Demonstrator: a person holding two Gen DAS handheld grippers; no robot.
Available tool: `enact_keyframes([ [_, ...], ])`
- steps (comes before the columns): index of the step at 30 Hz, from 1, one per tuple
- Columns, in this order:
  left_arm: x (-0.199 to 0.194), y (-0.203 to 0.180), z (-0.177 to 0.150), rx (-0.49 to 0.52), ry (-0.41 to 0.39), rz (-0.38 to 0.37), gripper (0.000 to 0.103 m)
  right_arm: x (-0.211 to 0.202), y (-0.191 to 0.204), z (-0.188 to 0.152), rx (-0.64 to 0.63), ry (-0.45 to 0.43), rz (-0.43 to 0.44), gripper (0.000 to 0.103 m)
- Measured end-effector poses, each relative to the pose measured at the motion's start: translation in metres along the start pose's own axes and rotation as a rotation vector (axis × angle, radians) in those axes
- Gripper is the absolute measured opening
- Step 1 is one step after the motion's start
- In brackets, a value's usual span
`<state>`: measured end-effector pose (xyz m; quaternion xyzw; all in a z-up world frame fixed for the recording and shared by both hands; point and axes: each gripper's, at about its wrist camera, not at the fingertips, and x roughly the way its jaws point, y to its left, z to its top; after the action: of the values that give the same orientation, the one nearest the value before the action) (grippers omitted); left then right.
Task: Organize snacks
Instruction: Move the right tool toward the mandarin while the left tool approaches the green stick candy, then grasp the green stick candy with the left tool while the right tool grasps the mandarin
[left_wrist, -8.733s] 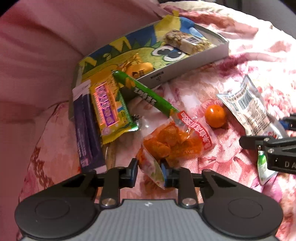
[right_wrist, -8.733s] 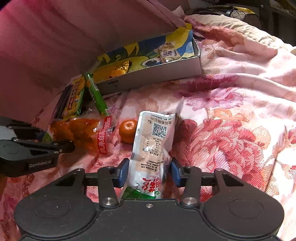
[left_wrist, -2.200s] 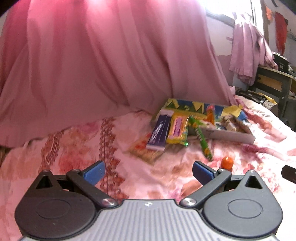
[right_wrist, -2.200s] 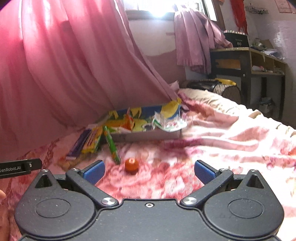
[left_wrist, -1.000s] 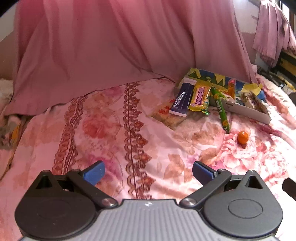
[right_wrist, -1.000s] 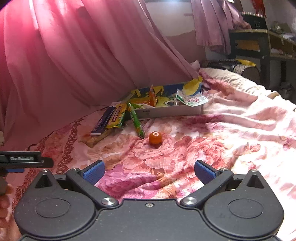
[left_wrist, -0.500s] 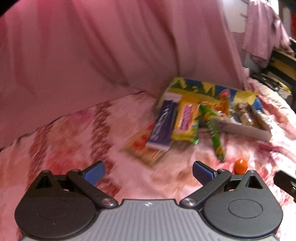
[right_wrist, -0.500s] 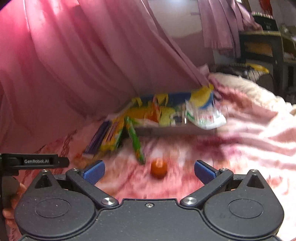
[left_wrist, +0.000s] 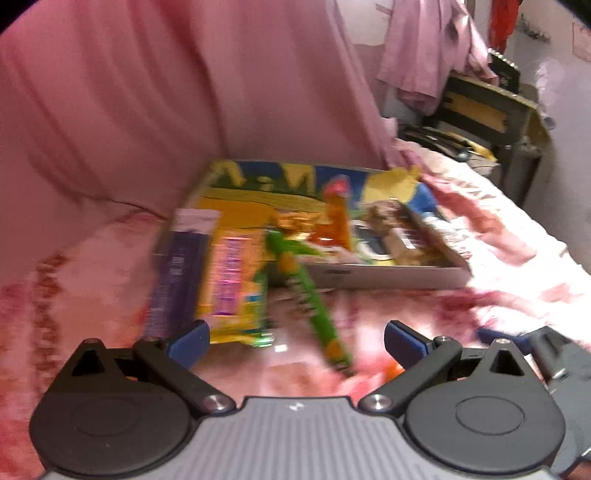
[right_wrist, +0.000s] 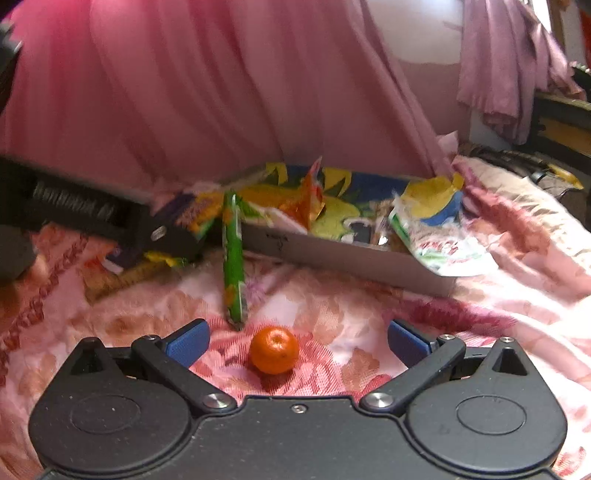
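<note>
Both tongs are spread wide and carrying nothing. The right gripper (right_wrist: 297, 341) is sitting low over the floral bedspread (right_wrist: 498, 317) with the small orange (right_wrist: 274, 350) lying between its blue fingertips (right_wrist: 186, 341), neither pad touching it, so this is looking like a lineup for a straddle grab on the fruit.

The left gripper (left_wrist: 297, 338) is pointing at the loose pile. The yellow wafer pack (left_wrist: 232, 280) and purple bar (left_wrist: 173, 277) are lying flat just ahead of its left finger; the green stick pack (left_wrist: 314, 306) is running diagonally between the fingers with its far end leaning up on the box's near wall. The left view is motion-blurred, so the exact gap is hard to call.

The snack box (right_wrist: 340, 254) is sitting on the bed against the pink curtain (right_wrist: 221, 92), already holding an orange-red bag, a cereal bar and a white-green pouch draped over its right corner. Four items are lying outside it, so the sorting is looking partway done.

Judgement: the round orange will be rolling on soft fabric, hence the centred, wide-open approach.
</note>
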<state>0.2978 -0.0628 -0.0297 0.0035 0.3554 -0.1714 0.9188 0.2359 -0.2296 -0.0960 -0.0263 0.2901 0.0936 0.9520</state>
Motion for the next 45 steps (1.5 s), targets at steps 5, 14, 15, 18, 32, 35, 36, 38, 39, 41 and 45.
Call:
enact_keyframes([
  [5, 0.026, -0.021, -0.002, 0.009, 0.020, -0.078, 0.102, 0.013, -0.001, -0.005, -0.018, 0.032, 0.030, 0.091],
  [14, 0.053, -0.029, -0.002, -0.027, 0.044, -0.095, 0.088, 0.022, 0.002, -0.010, -0.011, 0.069, 0.057, 0.074],
  [15, 0.054, -0.030, -0.002, -0.024, 0.041, -0.091, 0.085, 0.023, 0.002, -0.010, -0.010, 0.070, 0.059, 0.073],
  [18, 0.056, -0.028, 0.000, -0.034, 0.037, -0.057, 0.080, 0.024, 0.003, -0.010, -0.010, 0.073, 0.061, 0.063],
  [32, 0.066, 0.002, -0.006, -0.166, 0.085, -0.016, 0.028, 0.027, 0.005, -0.010, 0.002, 0.091, 0.050, 0.036],
  [35, 0.065, -0.001, -0.006, -0.159, 0.083, -0.004, 0.027, 0.026, 0.006, -0.010, 0.001, 0.091, 0.048, 0.036],
  [36, 0.065, -0.002, -0.006, -0.155, 0.083, 0.001, 0.027, 0.026, 0.005, -0.010, 0.003, 0.089, 0.047, 0.035],
  [38, 0.064, -0.004, -0.006, -0.151, 0.087, 0.007, 0.026, 0.026, 0.004, -0.009, 0.012, 0.086, 0.043, 0.035],
  [39, 0.062, -0.006, -0.005, -0.147, 0.088, 0.007, 0.026, 0.025, 0.003, -0.009, 0.017, 0.085, 0.040, 0.035],
  [41, 0.059, -0.008, -0.004, -0.138, 0.092, 0.005, 0.026, 0.024, 0.001, -0.009, 0.030, 0.084, 0.035, 0.035],
  [45, 0.048, -0.009, -0.001, -0.144, 0.087, 0.002, 0.025, 0.019, -0.003, -0.007, 0.046, 0.070, 0.025, 0.035],
])
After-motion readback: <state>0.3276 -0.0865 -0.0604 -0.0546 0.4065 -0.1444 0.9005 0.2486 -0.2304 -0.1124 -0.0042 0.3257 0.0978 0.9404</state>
